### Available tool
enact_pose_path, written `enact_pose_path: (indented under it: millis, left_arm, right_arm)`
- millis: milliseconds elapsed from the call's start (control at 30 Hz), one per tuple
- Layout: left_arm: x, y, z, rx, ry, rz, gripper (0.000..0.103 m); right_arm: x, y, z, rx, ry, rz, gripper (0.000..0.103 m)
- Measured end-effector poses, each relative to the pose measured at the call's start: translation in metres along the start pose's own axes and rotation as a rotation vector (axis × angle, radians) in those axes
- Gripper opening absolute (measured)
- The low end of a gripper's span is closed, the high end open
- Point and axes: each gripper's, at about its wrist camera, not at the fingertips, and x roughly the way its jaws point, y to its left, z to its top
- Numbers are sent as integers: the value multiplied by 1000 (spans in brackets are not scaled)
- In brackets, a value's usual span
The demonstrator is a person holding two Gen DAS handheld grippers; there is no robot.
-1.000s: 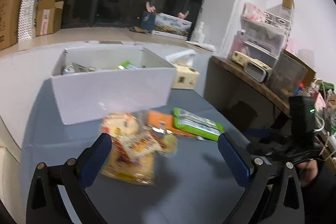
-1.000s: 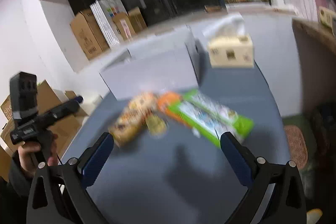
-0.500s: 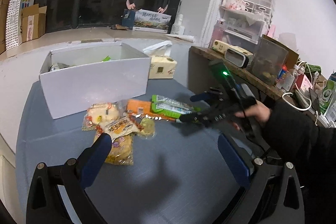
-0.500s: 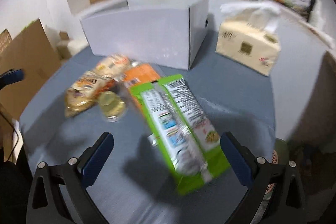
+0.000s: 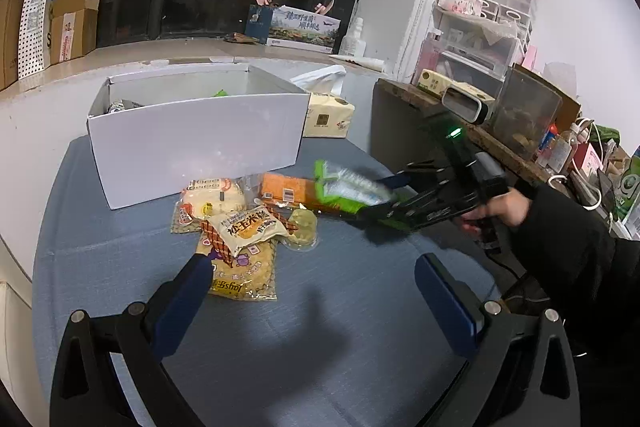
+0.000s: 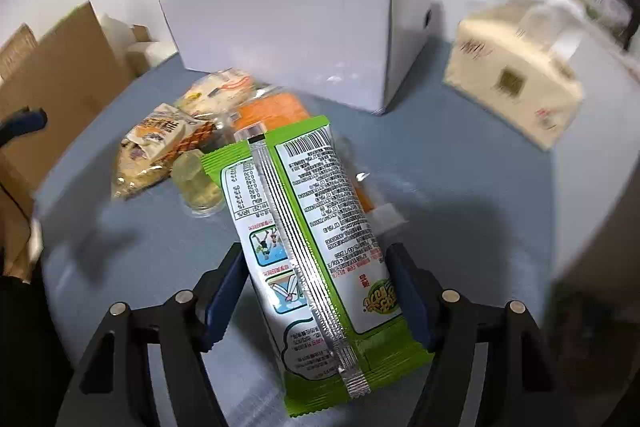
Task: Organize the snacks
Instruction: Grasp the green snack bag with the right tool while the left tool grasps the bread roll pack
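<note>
A green snack pack (image 6: 312,227) lies lengthwise between the fingers of my right gripper (image 6: 316,255), barcode side up. The jaws are closing and both blue pads press on its sides. From the left wrist view the green pack (image 5: 344,187) tilts up off the blue-grey table, held by the right gripper (image 5: 380,199). My left gripper (image 5: 312,267) hovers open over the table, its left finger near a yellow pastry pack (image 5: 244,227). Behind stands the open white box (image 5: 192,147), holding some snacks.
Loose on the table lie a round bun pack (image 5: 212,197), an orange pack (image 5: 284,189) and a small jelly cup (image 5: 302,223). A tissue box (image 5: 328,115) sits right of the white box. A cluttered wooden shelf (image 5: 500,143) runs along the right. Cardboard boxes (image 6: 60,67) stand to the left.
The right gripper came in over the green pack and narrowed its jaws onto it; the pack's far end has lifted. The left gripper has stayed nearly still.
</note>
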Motion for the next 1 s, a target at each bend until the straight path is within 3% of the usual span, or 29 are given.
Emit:
enact_pose_path:
  millis: [300,400,500,667,733,767,800,900,1000]
  left_arm:
    - [67,21,24,199,146,21,103]
    - [97,37,36,189,218,49,103]
    - [117,41,42,202,257,1,103]
    - [143,45,43,236,322,11,102]
    - [144,48,45,223,315,0,92]
    - [145,48,44,223,316,0,72]
    - [146,48,44,231,319,17,65]
    - [140,49,43,227,300,34,53]
    - [124,52,42,188,242,38,51]
  right_arm:
    - [-74,34,-31,160,-170,11,74]
    - [-92,39,-48,247,-217,62,74]
    - [-99,43,-61,293,-241,77,74]
    - [-102,49,-70,324,-246,104,74]
    - [-103,54,-72,323,-245,111,74]
    - [-101,53,-70,323,-244,113,74]
    - [-100,54,-70,322,-242,116,74]
    - [-96,58,-70,321,-240,132,74]
    - [-93,63,-69,318,-236,144,74]
